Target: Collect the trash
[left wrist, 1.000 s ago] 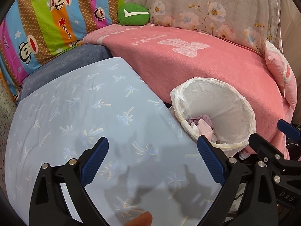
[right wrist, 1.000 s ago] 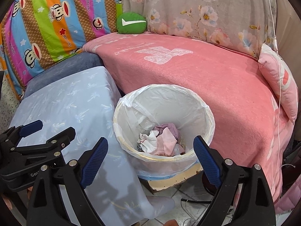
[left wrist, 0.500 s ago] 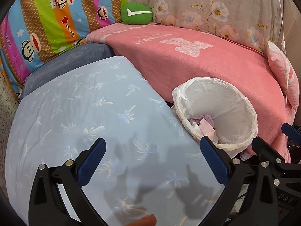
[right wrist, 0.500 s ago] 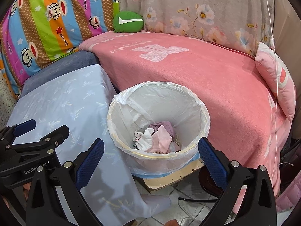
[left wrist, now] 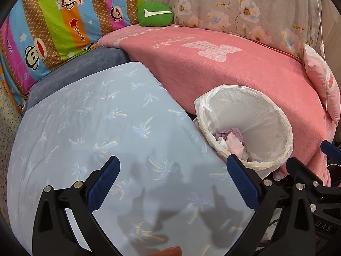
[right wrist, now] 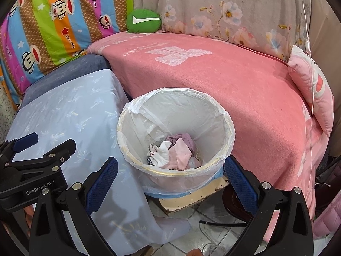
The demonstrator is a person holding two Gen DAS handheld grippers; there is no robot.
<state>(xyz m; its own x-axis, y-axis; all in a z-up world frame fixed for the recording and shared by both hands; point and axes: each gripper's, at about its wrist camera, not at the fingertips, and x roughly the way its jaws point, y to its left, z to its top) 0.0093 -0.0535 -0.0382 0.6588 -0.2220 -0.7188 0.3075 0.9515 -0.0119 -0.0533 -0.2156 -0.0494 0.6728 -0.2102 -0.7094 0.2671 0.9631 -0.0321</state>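
Both the left gripper [left wrist: 173,183] and right gripper [right wrist: 170,183] gape wide, empty. Bin [right wrist: 229,132] rim sits just ahead of the right jaws; bare blue cloth [left wrist: 96,123] spreads ahead of the left.

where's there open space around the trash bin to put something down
The light blue palm-print cloth left of the trash bin is bare up to the grey cushion. The pink blanket is bare between the green pillow and the pink pillow. Below the bin, cables crowd the floor.
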